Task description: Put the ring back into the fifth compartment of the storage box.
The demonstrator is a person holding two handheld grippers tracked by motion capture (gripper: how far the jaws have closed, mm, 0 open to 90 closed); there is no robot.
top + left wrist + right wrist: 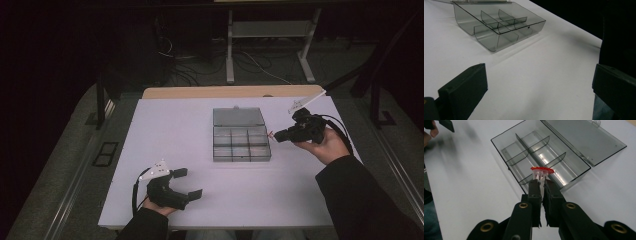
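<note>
Carrying red-capped pin [542, 171] toward box [241, 145], mid-tabletop.
R gripper [542, 178] clamped on pin; L gripper [188, 182] apart, idle near front edge. Compartments look empty, drop-in left.

A small clear plastic piece with a red cap [542, 170] is pinched upright between the closed jaws of the right tool [541, 185], held in the air just beside the near edge of a smoky grey compartment box [511, 141]. The box lies open on the white surface [474, 195], its lid [584, 137] folded flat behind it.
</note>
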